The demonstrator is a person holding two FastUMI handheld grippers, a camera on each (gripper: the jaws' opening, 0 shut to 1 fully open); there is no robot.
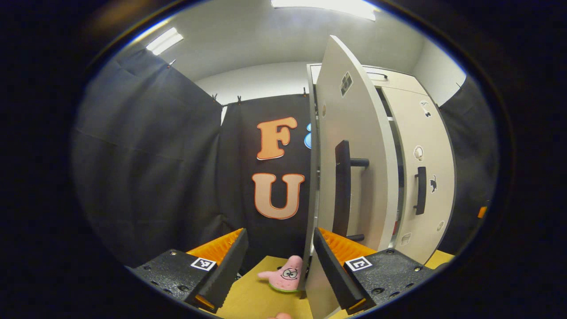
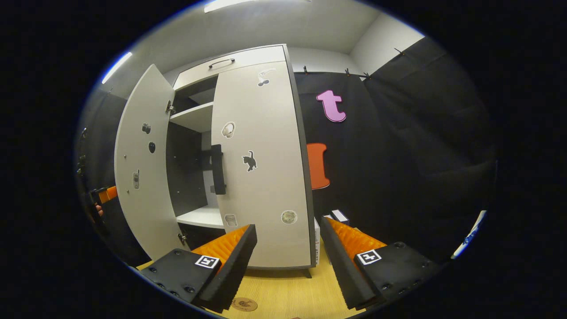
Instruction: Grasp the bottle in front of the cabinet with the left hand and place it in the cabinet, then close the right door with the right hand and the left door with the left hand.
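At cabinet (image 2: 248, 155), R door (image 2: 266, 168) looks shut, L door (image 1: 354, 146) ajar; bottle not visible, we judge it's inside. Both grippers, L (image 1: 280, 270) & R (image 2: 288, 266), wide open, empty. Next: we push L door closed w/ L gripper.

My left gripper (image 1: 279, 270) is spread, with the open left door's (image 1: 354, 146) edge just ahead between its fingers. A plush star (image 1: 285, 275) lies on the table (image 1: 248, 301) beside that edge. In the right gripper view, the right door (image 2: 261, 164) sits shut; a gap between the doors gives access to the shelves (image 2: 199, 217).
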